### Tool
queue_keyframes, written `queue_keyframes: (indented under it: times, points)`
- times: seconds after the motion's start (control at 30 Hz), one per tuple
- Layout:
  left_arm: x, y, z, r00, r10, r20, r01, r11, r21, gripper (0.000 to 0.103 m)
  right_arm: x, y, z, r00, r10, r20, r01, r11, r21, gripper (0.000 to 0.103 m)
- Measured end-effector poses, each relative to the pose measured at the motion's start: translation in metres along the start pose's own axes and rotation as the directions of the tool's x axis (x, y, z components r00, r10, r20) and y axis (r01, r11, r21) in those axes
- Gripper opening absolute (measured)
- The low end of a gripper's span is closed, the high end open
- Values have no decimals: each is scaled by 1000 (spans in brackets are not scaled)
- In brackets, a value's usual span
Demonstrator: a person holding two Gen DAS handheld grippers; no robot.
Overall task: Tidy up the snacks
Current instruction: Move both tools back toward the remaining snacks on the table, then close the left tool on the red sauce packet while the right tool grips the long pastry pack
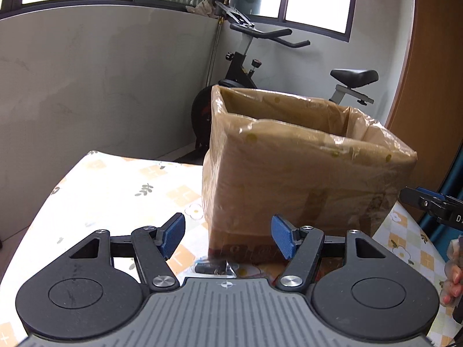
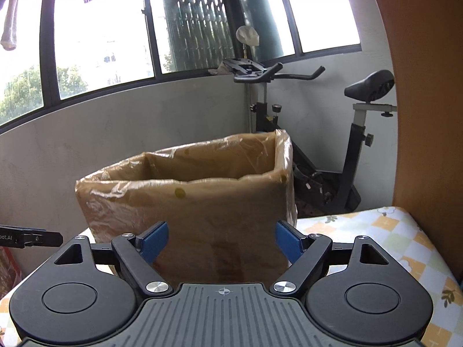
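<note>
Two handheld grippers face a cardboard box (image 1: 303, 173) lined with a clear plastic bag, standing open-topped on a bench (image 1: 115, 188) covered in a flower-and-check cloth. The left gripper (image 1: 228, 235) has its blue pads apart with nothing between them; the box stands just ahead and slightly right of it. A small snack packet (image 1: 215, 267) lies on the bench just below and between its fingers, at the foot of the box. The right gripper (image 2: 221, 243) also has its pads apart and empty, with the box directly ahead. Beyond the box, an exercise bike (image 2: 332, 133) stands by the wall.
</note>
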State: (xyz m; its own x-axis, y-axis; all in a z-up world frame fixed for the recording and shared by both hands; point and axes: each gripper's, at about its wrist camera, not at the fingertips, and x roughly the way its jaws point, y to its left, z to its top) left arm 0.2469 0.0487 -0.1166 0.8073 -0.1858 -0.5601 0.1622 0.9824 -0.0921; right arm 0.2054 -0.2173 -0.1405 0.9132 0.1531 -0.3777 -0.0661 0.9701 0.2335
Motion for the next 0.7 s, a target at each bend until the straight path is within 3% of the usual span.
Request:
queue_keyframes:
  times: [0.17, 0.37, 0.57, 0.7]
  points:
    - [12, -6, -25, 1000, 8, -28, -7, 999, 32, 68, 12, -6, -43, 995, -24, -95, 28, 999, 44, 74]
    - [25, -3, -53, 997, 6, -80, -5, 1000, 18, 68, 41, -3, -93, 964, -34, -264, 56, 995, 76, 66]
    - [32, 6, -68, 993, 15, -114, -16, 1000, -7, 68, 60, -1, -111, 951, -30, -308, 62, 993, 96, 54]
    - [35, 6, -71, 993, 8, -121, -10, 1000, -14, 68, 58, 0, -115, 962, -21, -273, 43, 996, 76, 51]
